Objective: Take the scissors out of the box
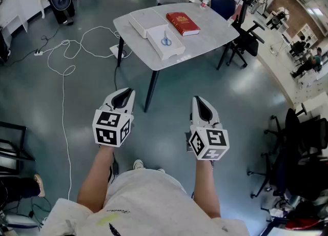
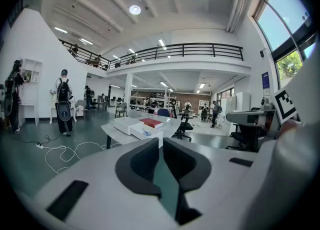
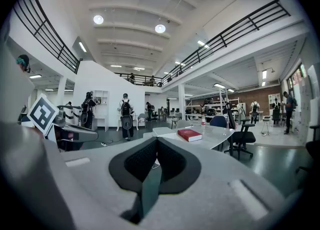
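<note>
Approach step: I am well apart from the pale grey surface (image 1: 215,30).
My left hand-held gripper (image 1: 124,95) and right hand-held gripper (image 1: 201,102) are closed and empty; next, one must open over the blue-handled scissors (image 1: 166,40) in the shallow white box (image 1: 174,50).

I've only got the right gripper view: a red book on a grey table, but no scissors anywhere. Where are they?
Observer: The head view shows the blue-handled scissors lying in a white box at the table's near edge, left of the red book.
Operator: Is the left tongs carrying anything?
Observer: No. The left gripper view shows the left tongs shut with nothing between them.
Operator: Anything on the floor I should know about?
Observer: In the head view a white cable loops over the floor to the left of the table. It looks to lie off the straight line to the box.
</note>
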Motion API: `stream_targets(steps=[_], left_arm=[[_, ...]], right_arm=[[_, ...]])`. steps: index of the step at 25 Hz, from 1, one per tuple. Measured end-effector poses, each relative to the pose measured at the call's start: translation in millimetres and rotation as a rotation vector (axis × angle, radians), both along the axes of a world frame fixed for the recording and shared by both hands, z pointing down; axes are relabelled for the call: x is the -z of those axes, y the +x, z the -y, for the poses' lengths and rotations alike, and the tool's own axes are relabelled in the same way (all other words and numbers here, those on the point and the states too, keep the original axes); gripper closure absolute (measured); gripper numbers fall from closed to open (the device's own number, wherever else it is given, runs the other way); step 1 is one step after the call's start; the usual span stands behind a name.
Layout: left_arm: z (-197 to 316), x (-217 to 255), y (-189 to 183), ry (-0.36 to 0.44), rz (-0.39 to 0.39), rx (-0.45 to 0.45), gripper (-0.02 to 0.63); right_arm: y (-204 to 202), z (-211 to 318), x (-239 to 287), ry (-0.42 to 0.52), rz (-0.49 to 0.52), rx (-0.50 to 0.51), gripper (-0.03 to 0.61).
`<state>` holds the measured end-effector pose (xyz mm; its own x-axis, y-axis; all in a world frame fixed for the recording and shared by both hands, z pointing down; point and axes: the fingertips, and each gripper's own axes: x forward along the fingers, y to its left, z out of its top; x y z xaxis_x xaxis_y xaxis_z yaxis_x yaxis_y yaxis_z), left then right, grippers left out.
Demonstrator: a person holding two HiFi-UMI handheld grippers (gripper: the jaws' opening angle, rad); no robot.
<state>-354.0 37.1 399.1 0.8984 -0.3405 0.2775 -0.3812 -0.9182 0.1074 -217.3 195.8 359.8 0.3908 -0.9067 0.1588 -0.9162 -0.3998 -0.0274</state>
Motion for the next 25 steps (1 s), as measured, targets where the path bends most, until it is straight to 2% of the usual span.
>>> stream_targets(steps=[9, 15, 25], left_arm=[[2.2, -8.4, -1.9, -0.003, 0.015, 0.005, 0.582], [6.5, -7.0, 0.0, -0.013, -0.001, 0.006, 0.581], [16.9, -10.7, 27.3, -0.010, -0.014, -0.028, 0.580]], right_arm=[[-1.6, 2.8, -5.2, 0.003, 0.013, -0.010, 0.573], [-1.5, 5.3, -3.7, 0.031, 0.028, -0.025, 0.572], [21.5, 18.9, -9.1, 0.044, 0.037, -0.033, 0.573]])
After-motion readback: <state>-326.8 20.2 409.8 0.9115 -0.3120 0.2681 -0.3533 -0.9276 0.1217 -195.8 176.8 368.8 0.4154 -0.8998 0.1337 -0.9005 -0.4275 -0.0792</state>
